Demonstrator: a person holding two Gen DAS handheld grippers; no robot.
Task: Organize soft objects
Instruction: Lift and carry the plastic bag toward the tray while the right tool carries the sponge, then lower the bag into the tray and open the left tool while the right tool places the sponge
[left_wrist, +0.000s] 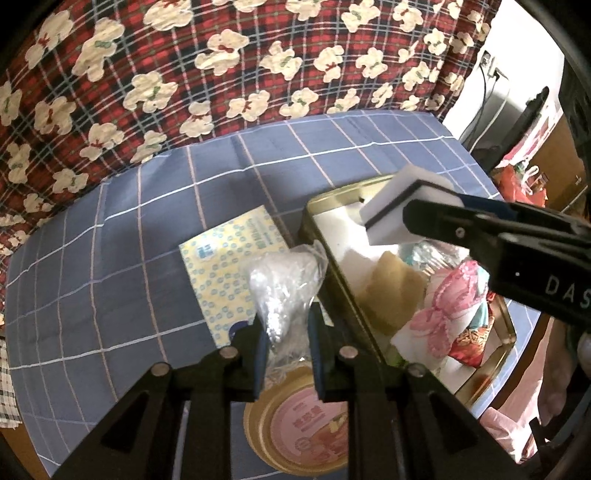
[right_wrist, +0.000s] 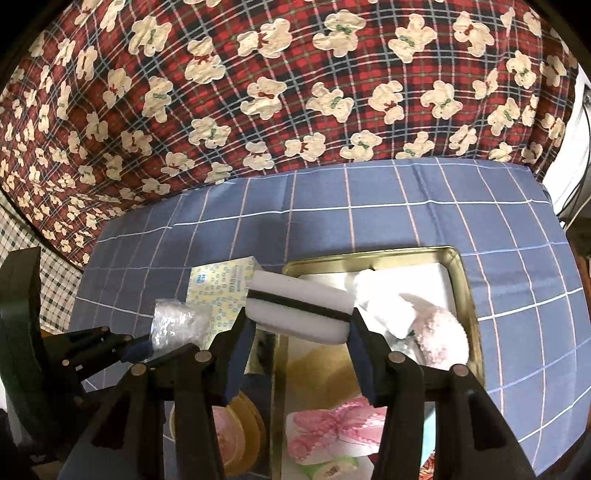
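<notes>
Task looks approx. half to two-thirds done, my guess. The gold tin (right_wrist: 466, 295) already holds several soft items: white fluffy thing (right_wrist: 384, 299), pink fuzzy one (right_wrist: 439, 332), a yellowish sponge-like piece (left_wrist: 388, 284), pink floral fabric (left_wrist: 439, 314) and a red patterned bit (left_wrist: 472, 339) at the near corner.

Both hands are loaded. My right gripper (right_wrist: 299, 328) has its fingers set fairly wide around the white sponge (right_wrist: 299, 306), the one w/ a dark stripe thru the middle, pads pressing both ends. It hangs above the tin's left edge, not yet released. From the left cam the same sponge (left_wrist: 402, 210) sits over the tin's far part. My left gripper (left_wrist: 286, 339) is pinched narrow on the clear crinkly bag (left_wrist: 284, 284), held just beside the tin's left wall, outside it.

Left to do, as I judge it: drop sponge in, bring bag in, and maybe the yellow dotted pack (left_wrist: 225, 266) lying flat on the blue checked cloth (left_wrist: 110, 258) next to the tin, if it counts as soft.

Hard to read:
- round pink/gold lid (left_wrist: 306, 428) is under my left fingers, mostly blocked; can't tell if it's a lid or a can.
- tin's near end is cut off by gripper bodies in the right cam; contents there are partly hidden.
- what's inside the bag: can't tell, glare.
- tin floor is reflective, so some shapes may be mirror images.
- right side of the left cam: clutter, blurry, skipping.
</notes>
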